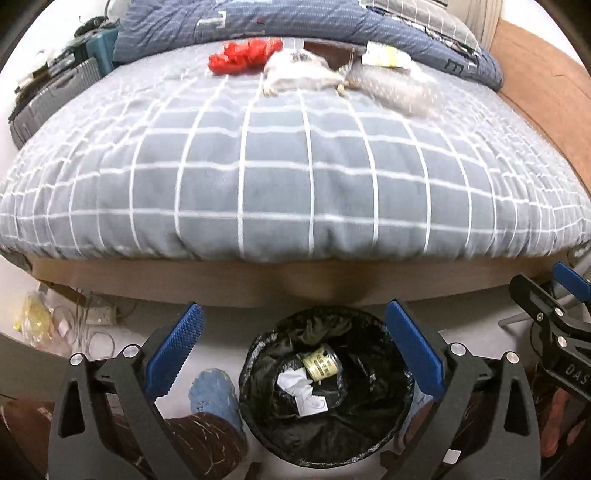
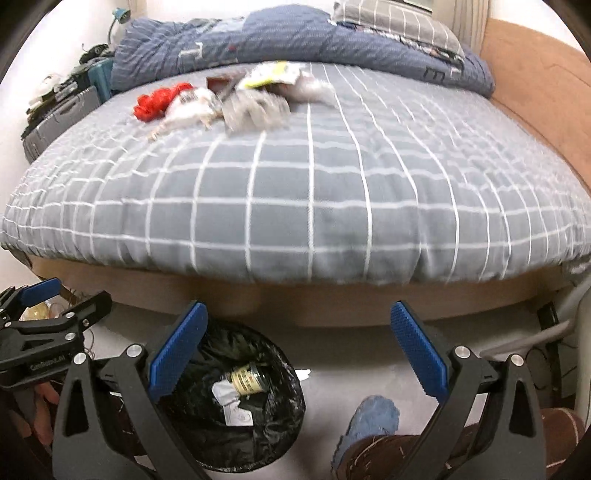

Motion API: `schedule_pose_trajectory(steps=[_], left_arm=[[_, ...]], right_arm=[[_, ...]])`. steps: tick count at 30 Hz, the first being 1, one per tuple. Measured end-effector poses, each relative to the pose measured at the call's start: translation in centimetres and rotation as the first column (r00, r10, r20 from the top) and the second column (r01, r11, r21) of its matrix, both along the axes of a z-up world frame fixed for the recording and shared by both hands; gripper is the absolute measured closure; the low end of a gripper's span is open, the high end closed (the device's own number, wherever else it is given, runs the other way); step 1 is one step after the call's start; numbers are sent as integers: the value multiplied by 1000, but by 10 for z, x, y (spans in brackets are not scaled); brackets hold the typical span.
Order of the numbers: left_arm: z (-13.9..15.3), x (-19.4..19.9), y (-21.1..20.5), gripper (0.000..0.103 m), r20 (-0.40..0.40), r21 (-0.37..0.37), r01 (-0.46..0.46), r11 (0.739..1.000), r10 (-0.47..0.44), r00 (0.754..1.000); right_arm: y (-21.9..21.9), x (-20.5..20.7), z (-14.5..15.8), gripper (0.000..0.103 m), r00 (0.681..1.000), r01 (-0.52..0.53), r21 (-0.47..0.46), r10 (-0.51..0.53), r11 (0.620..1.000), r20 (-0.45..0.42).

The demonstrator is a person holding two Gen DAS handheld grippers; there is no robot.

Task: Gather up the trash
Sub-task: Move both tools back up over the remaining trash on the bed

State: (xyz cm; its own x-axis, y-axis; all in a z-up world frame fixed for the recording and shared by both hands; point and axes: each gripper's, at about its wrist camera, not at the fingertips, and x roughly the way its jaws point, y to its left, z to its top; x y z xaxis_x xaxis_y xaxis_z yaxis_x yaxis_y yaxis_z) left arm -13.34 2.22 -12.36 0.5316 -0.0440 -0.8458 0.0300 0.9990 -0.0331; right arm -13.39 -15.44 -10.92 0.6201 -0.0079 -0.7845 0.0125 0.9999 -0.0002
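A bed fills the room — grey sheet with a white grid over a brown wooden frame. At its far end lie a rumpled blue quilt and a grey checked pillow. Left of the bed stands a grey case; below its near edge, pale floor.

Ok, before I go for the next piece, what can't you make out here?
- Trash pile on the bed: motion-blurred in both views; only the red bag reads clearly, the rest merges together.
- Bin: its near rim is hidden by the right gripper's finger in the right view; anything under the can and paper is lost in the black liner.
- Left gripper: open, nothing between its fingers.
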Motion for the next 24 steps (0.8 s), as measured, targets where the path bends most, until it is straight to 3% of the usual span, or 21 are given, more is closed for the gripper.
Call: schedule_pose_trajectory(steps=[14,24], left_arm=[[47,12,6,6,85,-19,-4,1000,6,996],[71,42,19,6,135,-13,-9,1000,10,991]], right_arm=[[14,10,46,7,991,-35,-9,36,999,126],[12,35,67,7,981,-33,-13,35,999,193]])
